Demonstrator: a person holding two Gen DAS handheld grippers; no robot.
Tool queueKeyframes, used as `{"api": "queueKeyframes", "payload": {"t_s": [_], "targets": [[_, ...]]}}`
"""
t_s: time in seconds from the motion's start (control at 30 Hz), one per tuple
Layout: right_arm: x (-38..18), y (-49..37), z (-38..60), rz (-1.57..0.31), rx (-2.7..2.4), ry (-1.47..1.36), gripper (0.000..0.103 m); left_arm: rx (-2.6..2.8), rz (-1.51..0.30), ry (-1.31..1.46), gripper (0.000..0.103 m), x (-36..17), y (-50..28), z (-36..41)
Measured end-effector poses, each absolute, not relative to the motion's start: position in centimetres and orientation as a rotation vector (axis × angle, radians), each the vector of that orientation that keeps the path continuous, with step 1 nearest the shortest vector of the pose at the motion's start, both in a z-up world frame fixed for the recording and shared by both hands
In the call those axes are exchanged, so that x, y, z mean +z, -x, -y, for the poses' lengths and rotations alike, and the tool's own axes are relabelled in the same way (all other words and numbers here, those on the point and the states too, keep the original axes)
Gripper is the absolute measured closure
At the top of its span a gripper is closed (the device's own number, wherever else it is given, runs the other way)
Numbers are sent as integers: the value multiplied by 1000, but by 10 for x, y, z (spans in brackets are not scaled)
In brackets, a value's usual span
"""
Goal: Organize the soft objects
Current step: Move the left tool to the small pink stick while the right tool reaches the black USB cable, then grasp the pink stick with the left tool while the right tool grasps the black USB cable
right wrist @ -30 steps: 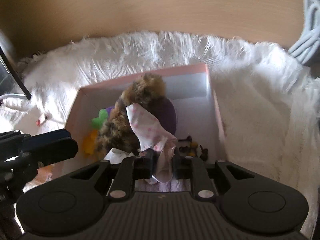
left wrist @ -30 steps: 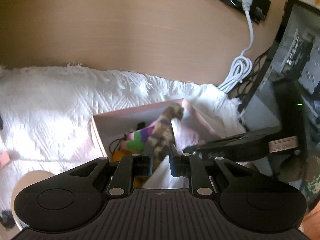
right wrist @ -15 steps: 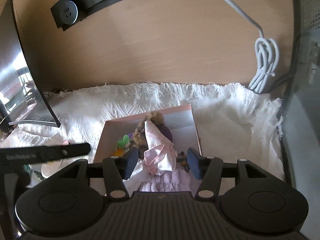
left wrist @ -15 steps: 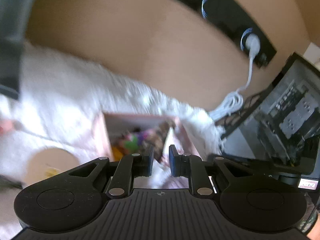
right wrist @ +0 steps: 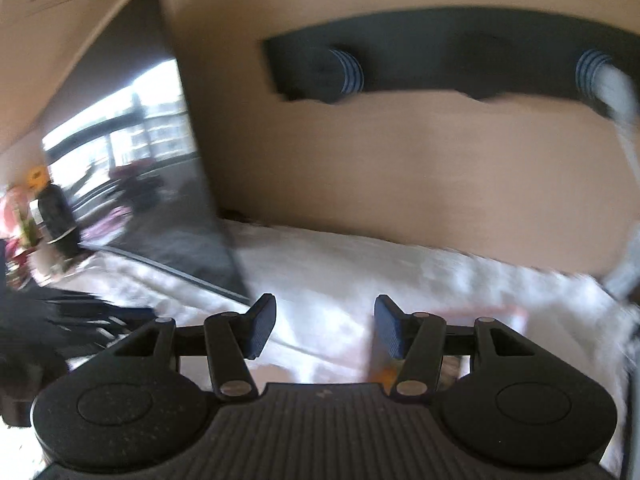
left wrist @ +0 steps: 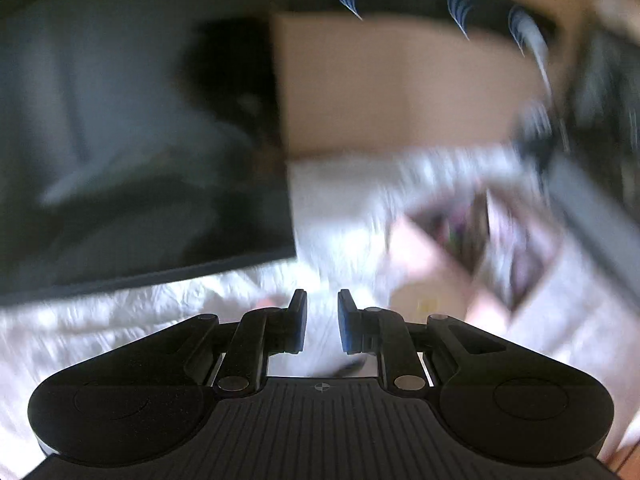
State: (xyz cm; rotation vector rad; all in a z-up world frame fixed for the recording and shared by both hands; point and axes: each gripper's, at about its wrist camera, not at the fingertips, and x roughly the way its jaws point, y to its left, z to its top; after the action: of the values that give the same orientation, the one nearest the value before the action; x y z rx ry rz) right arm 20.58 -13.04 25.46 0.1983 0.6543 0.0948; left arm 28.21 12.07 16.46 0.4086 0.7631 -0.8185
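Both grippers have let go and pulled up and away from the pink box. A second ago the left gripper pinched the mottled brown plush over the box and the right gripper held the pink-and-white cloth there; now neither carries anything. The left one's jaws stand narrow with only white cloth showing through the gap, and the right one's jaws stand wide apart.

In the left wrist view the box sits off to the right on the white fringed cloth, toward the back edge of the desk, with dark and coloured shapes inside it (too smeared to name one by one). The right wrist view catches only a strip of its pink rim beside the right finger. A dark monitor fills the left of both views.

Both soft items seem delivered, so this reads as the end of a drop-off, with the hands free for whatever is left.
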Motion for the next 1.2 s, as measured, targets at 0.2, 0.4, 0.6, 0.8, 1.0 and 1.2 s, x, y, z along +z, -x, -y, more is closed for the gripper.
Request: {"api": "queueKeyframes", "payload": {"t_s": [0.2, 0.4, 0.6, 0.8, 1.0, 1.2], "targets": [[250, -213, 93, -706, 125, -110, 48, -1012, -893, -836, 79, 110, -292, -70], [220, -207, 95, -795, 77, -83, 48, -916, -777, -782, 82, 86, -353, -78], [196, -206, 105, -853, 25, -111, 48, -953, -793, -870, 79, 49, -371, -73], [193, -198, 74, -813, 141, 13, 48, -930, -846, -837, 79, 31, -393, -72], [193, -193, 25, -753, 238, 259, 48, -909, -892, -765, 74, 24, -414, -82], [169, -220, -15, -832, 348, 436, 48, -900, -989, -610, 74, 27, -435, -94]]}}
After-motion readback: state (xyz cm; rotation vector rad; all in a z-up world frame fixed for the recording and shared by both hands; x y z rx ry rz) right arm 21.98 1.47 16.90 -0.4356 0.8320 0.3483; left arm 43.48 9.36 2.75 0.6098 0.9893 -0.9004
